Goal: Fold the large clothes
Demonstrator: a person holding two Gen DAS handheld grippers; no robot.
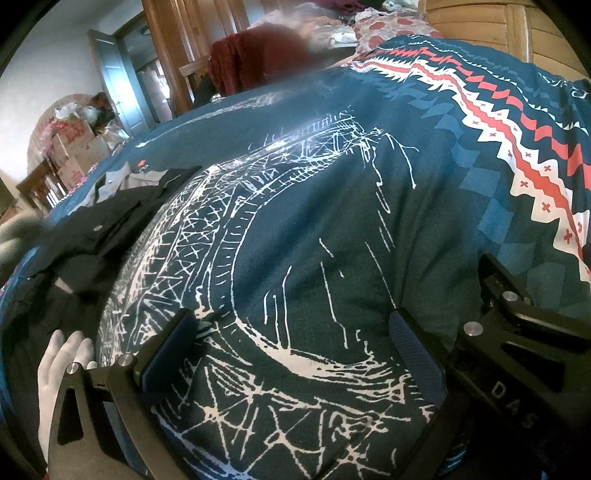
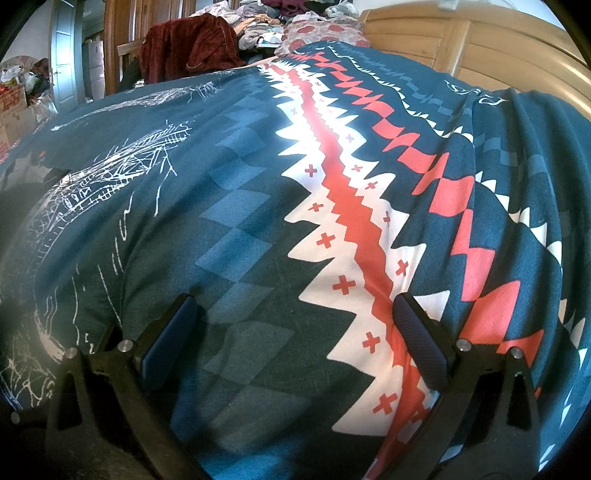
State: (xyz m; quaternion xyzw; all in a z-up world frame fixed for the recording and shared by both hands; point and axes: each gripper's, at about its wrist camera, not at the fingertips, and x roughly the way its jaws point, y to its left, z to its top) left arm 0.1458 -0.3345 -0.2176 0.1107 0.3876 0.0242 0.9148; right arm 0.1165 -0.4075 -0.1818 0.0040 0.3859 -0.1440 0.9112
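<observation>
A black garment with a grey inner part lies crumpled on the left of the bed in the left wrist view. My left gripper is open, low over the teal bedspread with its white web-like print, well to the right of the garment. Nothing sits between its fingers. A white-gloved hand shows beside its left finger. My right gripper is also open and holds nothing, hovering over the red and white zigzag band of the same bedspread. Its black body shows at the right of the left wrist view.
A wooden headboard runs along the far right. A dark red cloth hangs over a chair beyond the bed, with piles of clothes behind it. Boxes and bags stand by a blue door at far left.
</observation>
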